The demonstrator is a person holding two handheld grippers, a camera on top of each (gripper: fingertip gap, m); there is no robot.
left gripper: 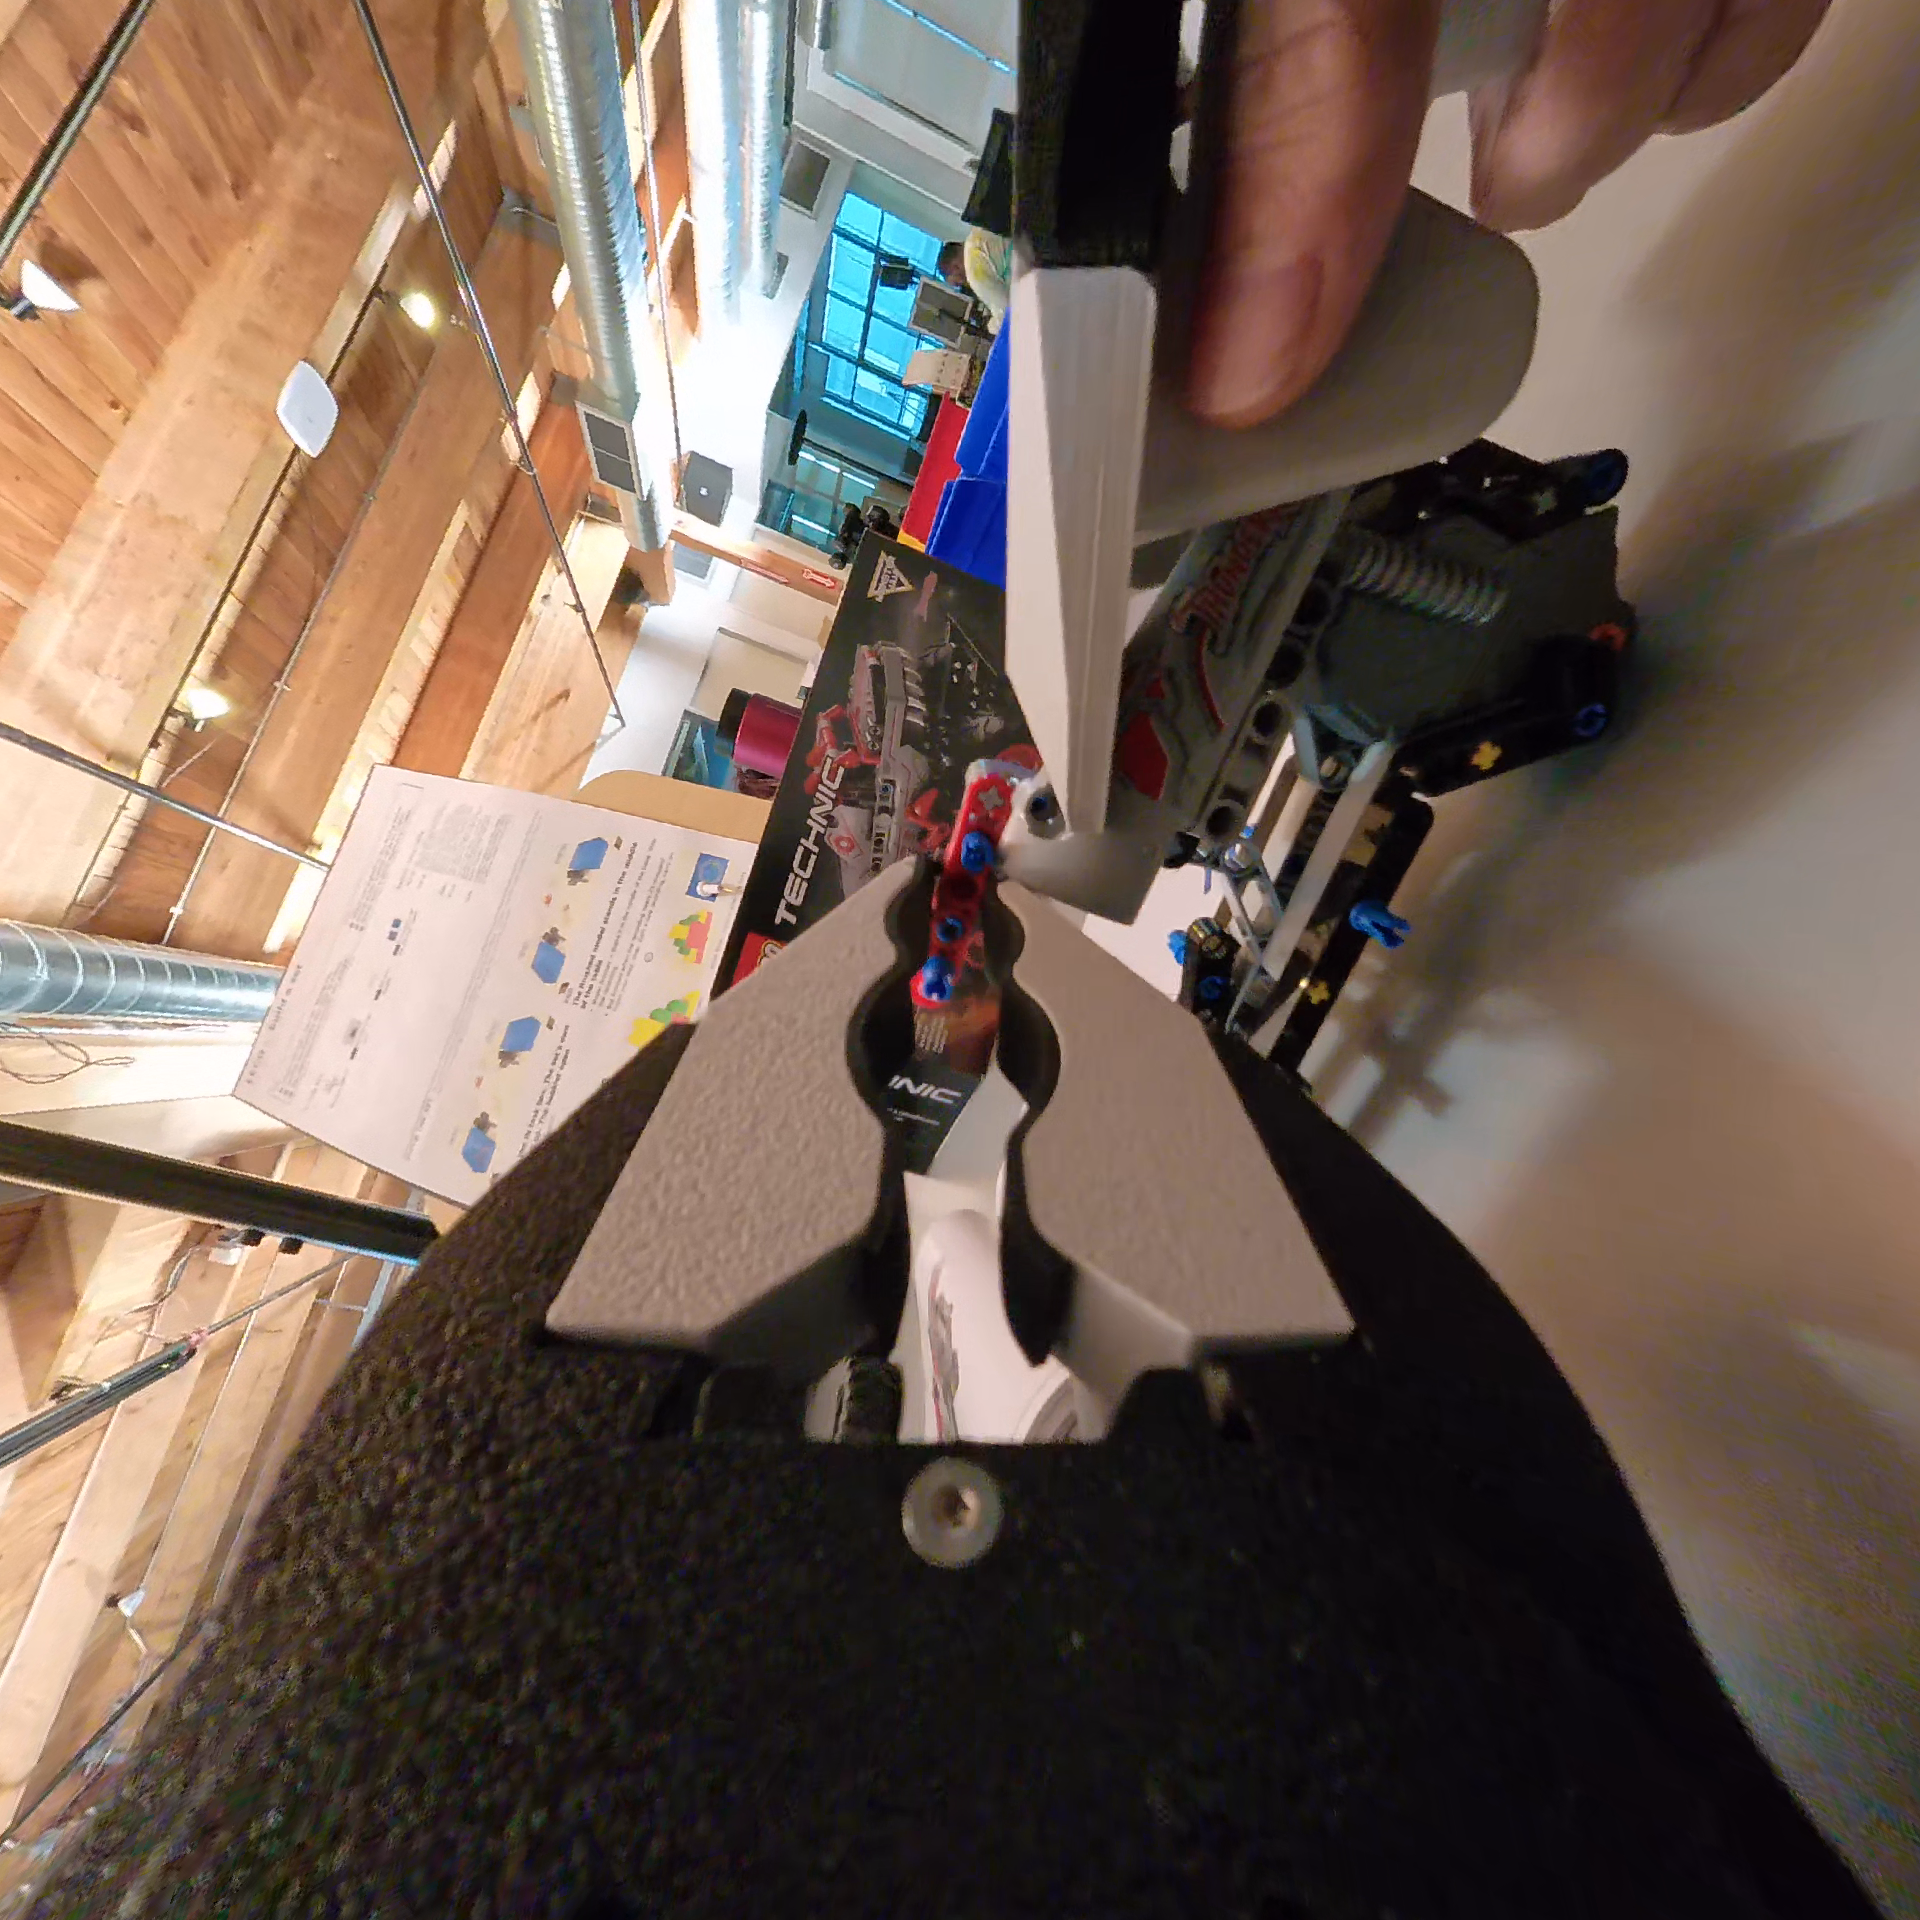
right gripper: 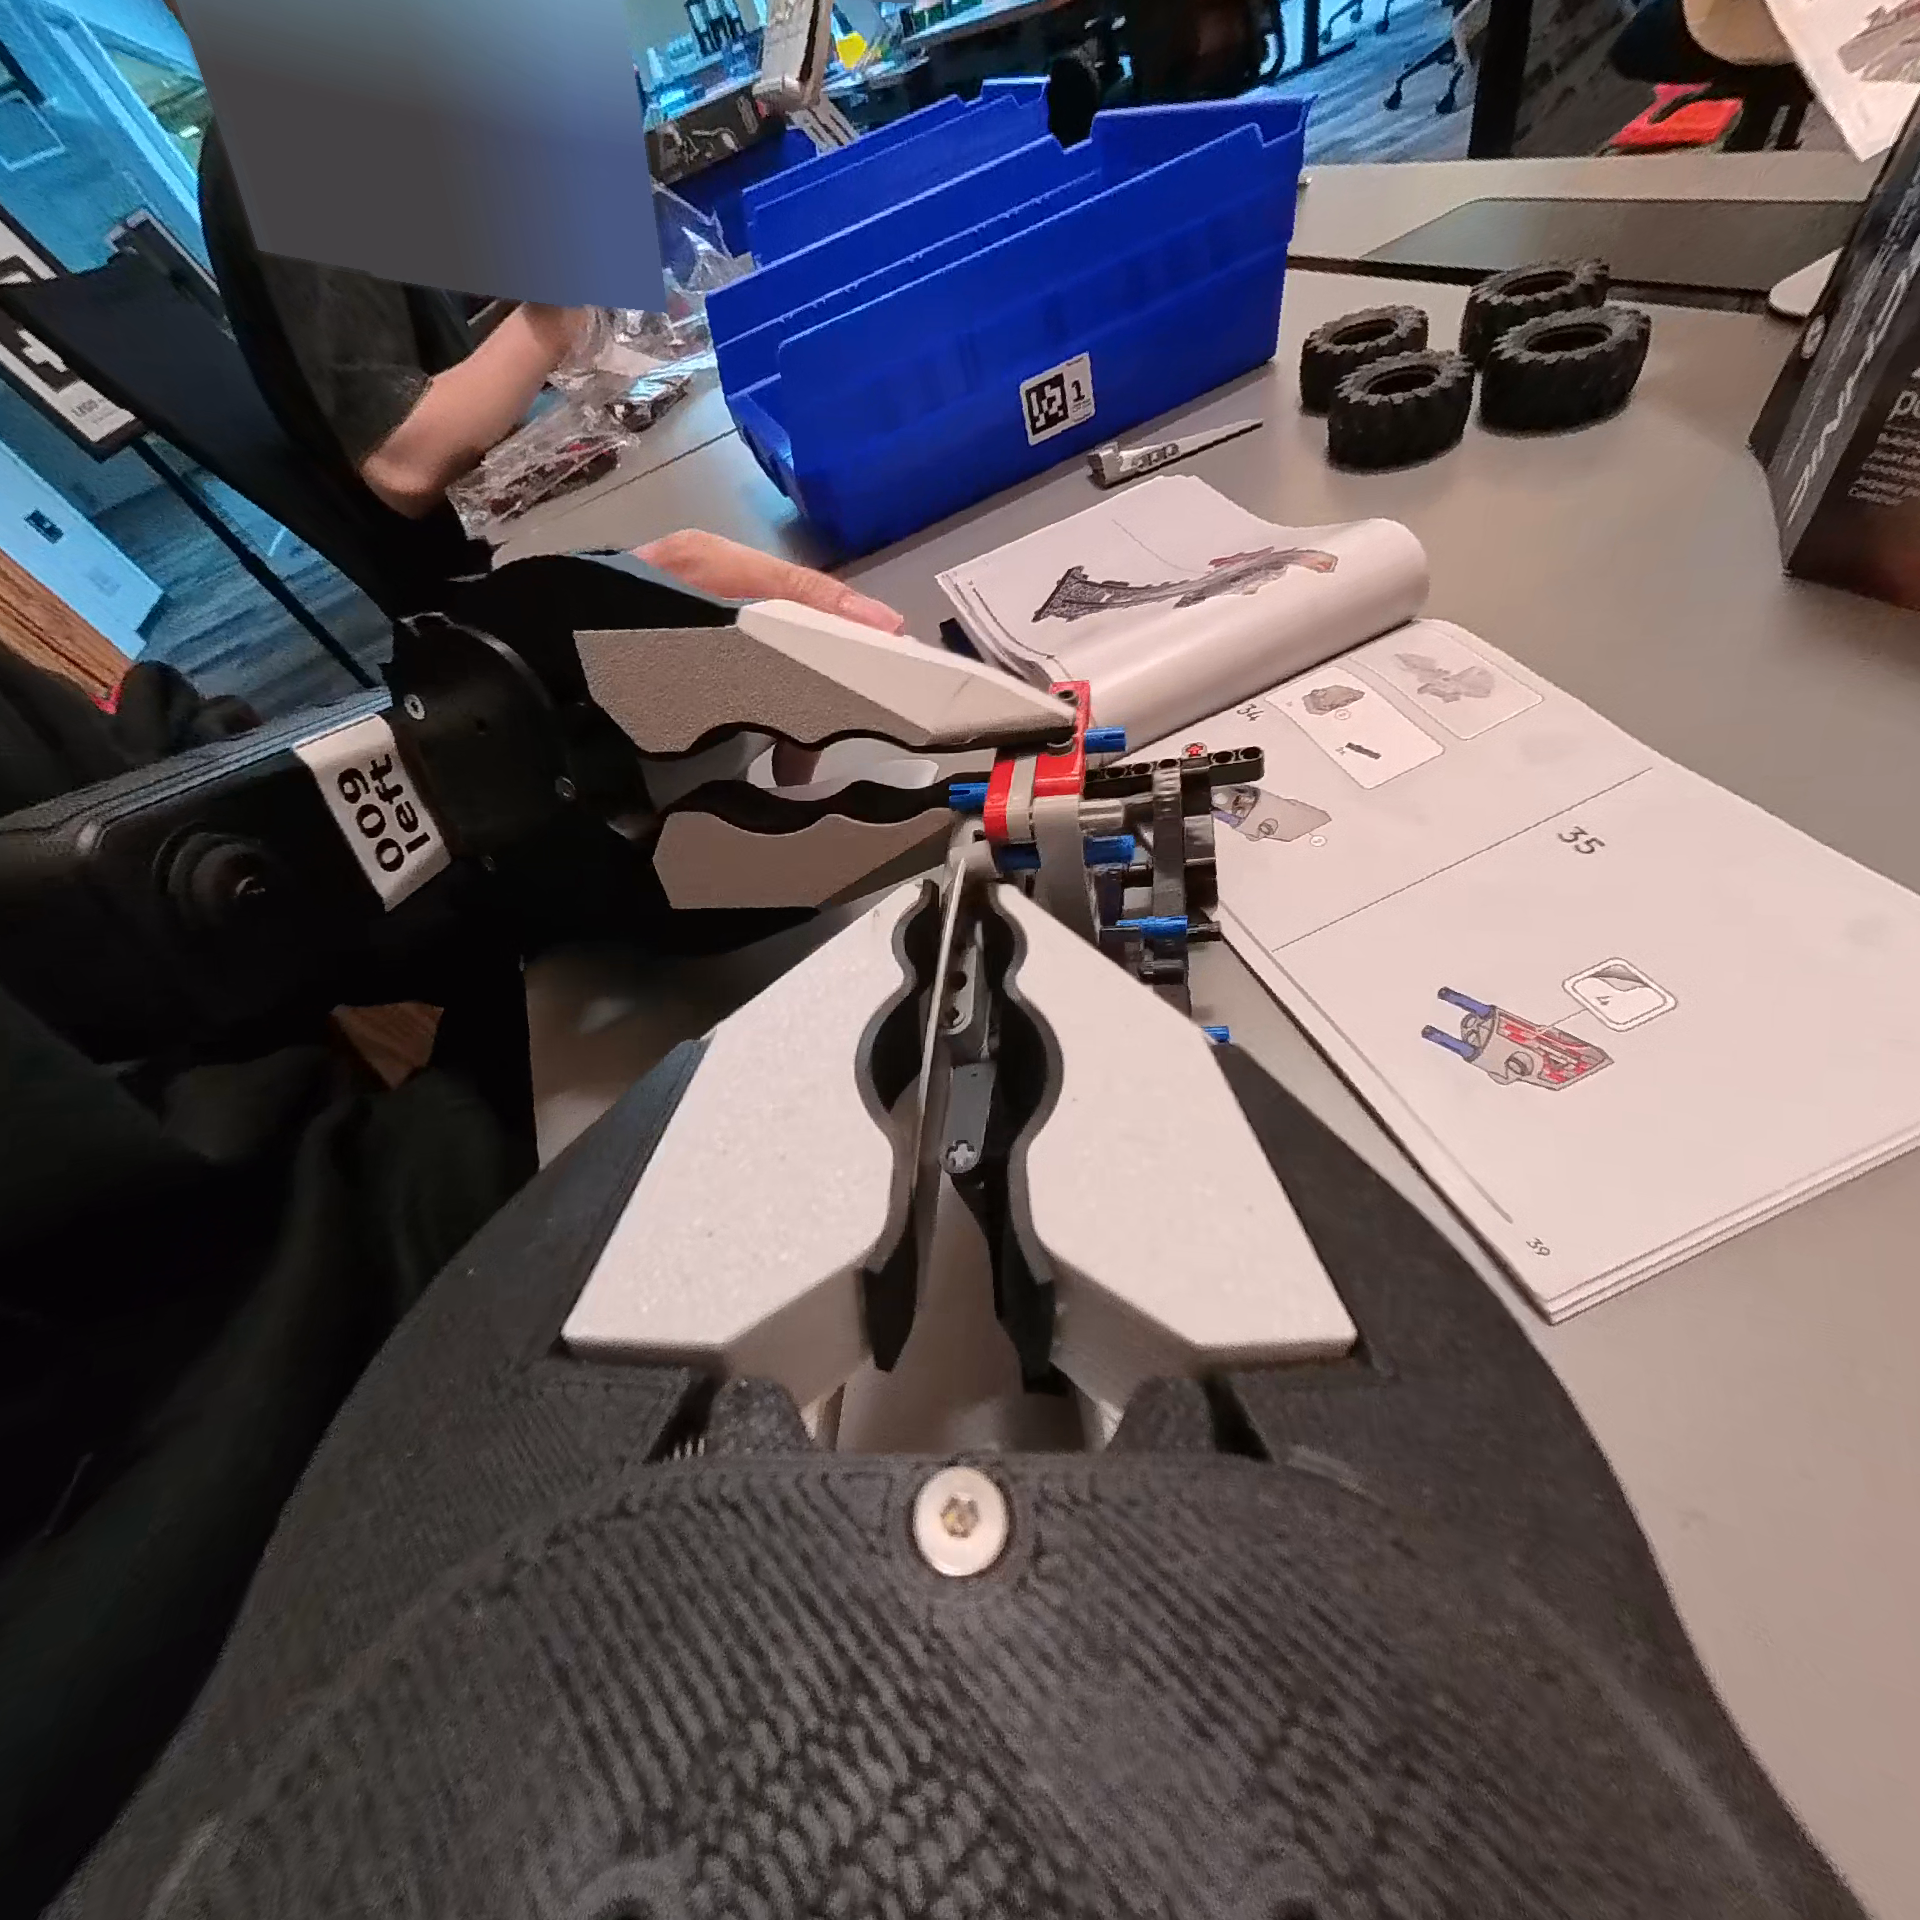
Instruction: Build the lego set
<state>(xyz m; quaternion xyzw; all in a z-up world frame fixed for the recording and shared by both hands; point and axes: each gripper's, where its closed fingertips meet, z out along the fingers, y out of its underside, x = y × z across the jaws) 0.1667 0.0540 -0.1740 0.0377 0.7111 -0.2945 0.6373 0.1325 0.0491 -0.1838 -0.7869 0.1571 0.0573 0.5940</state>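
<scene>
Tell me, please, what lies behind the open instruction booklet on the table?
Behind the instruction booklet stand two blue bins, with four black tyres to their right and a small grey piece lying between. The bins' contents are hidden by their walls.

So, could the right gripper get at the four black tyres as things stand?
Probably not yet: the right gripper is shut on the lego model, so it would have to let go first. The tyres lie uncovered on the table.
</scene>
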